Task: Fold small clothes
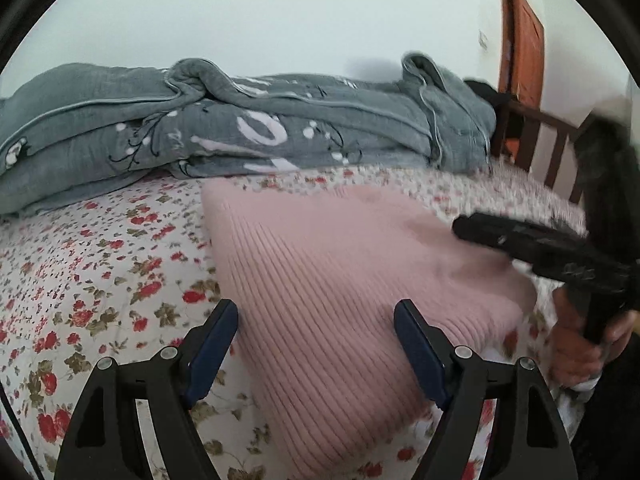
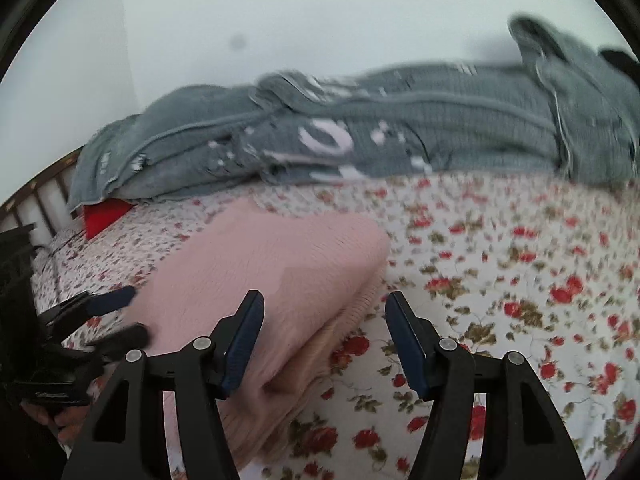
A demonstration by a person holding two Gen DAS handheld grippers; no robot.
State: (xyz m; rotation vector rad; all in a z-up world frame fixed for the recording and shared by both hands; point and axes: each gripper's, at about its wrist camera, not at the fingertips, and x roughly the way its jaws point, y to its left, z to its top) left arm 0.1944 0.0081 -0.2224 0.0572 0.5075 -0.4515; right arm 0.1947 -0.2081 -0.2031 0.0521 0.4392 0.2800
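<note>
Left wrist view: left gripper hovering with fingers spread wide over the near edge of a folded pink ribbed sweater, clamped on nothing. Sweater lying flat on the floral bedsheet, in front of a rumpled grey quilt. Right wrist view: right gripper likewise parted, empty, above the sweater's folded corner. Both views motion-blurred.

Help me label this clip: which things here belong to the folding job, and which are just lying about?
Part of the job:
pink knit garment, folded on the bed
left gripper, fingers open
right gripper, fingers open

Just lying about:
grey blanket
floral bedsheet
red item beneath the blanket
wooden door
</note>
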